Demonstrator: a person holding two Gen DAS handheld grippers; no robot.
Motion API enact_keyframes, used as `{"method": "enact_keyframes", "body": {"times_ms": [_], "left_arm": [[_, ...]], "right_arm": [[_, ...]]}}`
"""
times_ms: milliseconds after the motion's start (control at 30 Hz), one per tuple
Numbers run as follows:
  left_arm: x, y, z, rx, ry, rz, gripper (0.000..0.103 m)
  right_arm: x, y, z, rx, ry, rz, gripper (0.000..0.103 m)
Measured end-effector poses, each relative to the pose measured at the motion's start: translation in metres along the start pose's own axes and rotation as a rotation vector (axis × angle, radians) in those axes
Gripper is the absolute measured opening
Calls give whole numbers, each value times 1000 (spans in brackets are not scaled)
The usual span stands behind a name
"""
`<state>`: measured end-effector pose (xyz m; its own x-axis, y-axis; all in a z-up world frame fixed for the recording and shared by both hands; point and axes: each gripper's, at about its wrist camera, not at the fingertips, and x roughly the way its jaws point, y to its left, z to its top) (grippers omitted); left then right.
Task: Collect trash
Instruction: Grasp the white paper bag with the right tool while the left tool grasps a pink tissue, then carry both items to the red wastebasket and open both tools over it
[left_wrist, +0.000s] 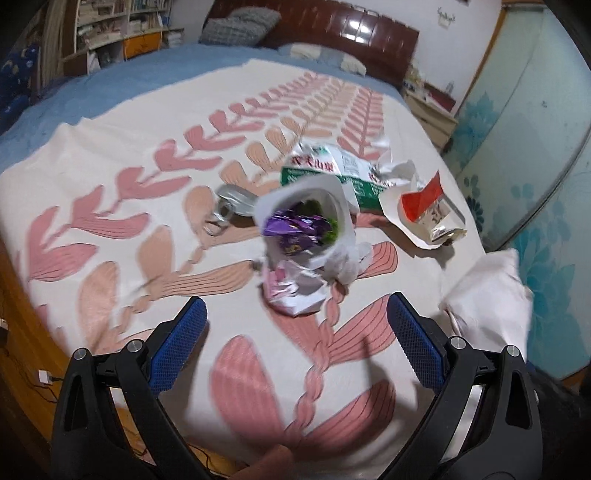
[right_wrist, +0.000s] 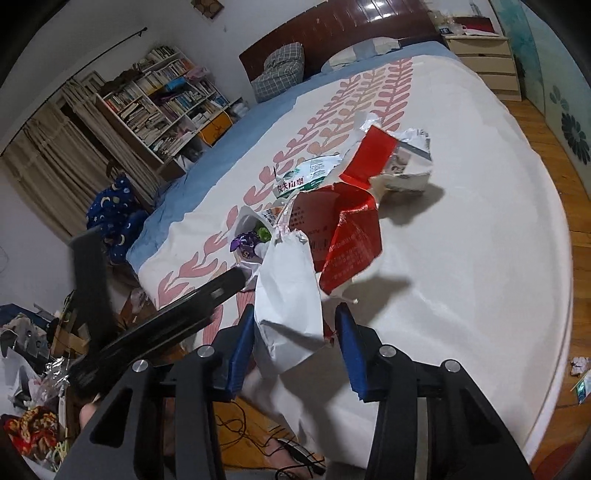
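**Trash heaped mid-bed, one wrapper already in the right jaws**

Trash lies in a loose cluster on the patterned bedspread (left_wrist: 110, 155): a white paper cup (left_wrist: 306, 218) on its side, stuffed with purple and green wrappers, seemingly serving as a small bin; a crumpled pink-and-white wrapper (left_wrist: 295, 291) just near of it; a flattened clear bottle (left_wrist: 229, 206) to its left; a green-and-white label bag (left_wrist: 328, 166) behind; and a red-and-white carton (left_wrist: 424, 218) to the right.

The right gripper (right_wrist: 295, 332) has its jaws pressed on the lower end of a white paper bag (right_wrist: 288, 295), which sticks up in front of its camera, probably held for carrying toward the cup or a collection point. A red foil wrapper (right_wrist: 347, 243) appears just beyond the bag; whether it is attached to the bag or lying on the bed is unclear.

The left gripper (left_wrist: 295, 332) hovers with jaws wide apart and nothing between them, pointed at the pink-and-white wrapper, likely its next pick. In its view the white bag (left_wrist: 487, 295) appears at the right.

Items lie touching or overlapping, so a clean single grasp may be awkward. More litter lies on the wooden floor (right_wrist: 554, 147), far right.
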<state>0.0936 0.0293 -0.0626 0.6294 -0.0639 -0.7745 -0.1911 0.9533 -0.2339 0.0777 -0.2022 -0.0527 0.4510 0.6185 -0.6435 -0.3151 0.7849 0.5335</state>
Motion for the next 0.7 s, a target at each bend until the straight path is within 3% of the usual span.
{"method": "enact_keyframes", "body": {"times_ms": [100, 300, 367, 433, 500, 700], "left_arm": [[12, 6, 3, -84, 26, -6, 97], [20, 9, 4, -112, 6, 27, 96], [20, 12, 4, -128, -3, 37, 88], [20, 15, 4, -138, -2, 50, 58], [22, 21, 4, -161, 3, 49, 42], [19, 26, 4, -171, 0, 23, 33]], "right_arm": [[-2, -2, -2, 0, 4, 11, 44], [-4, -12, -3, 9, 10, 21, 44], [-4, -14, -6, 11, 12, 22, 44], [-4, -16, -6, 17, 13, 24, 44], [-2, -17, -5, 19, 19, 25, 44], [-1, -16, -6, 7, 21, 21, 44]]}}
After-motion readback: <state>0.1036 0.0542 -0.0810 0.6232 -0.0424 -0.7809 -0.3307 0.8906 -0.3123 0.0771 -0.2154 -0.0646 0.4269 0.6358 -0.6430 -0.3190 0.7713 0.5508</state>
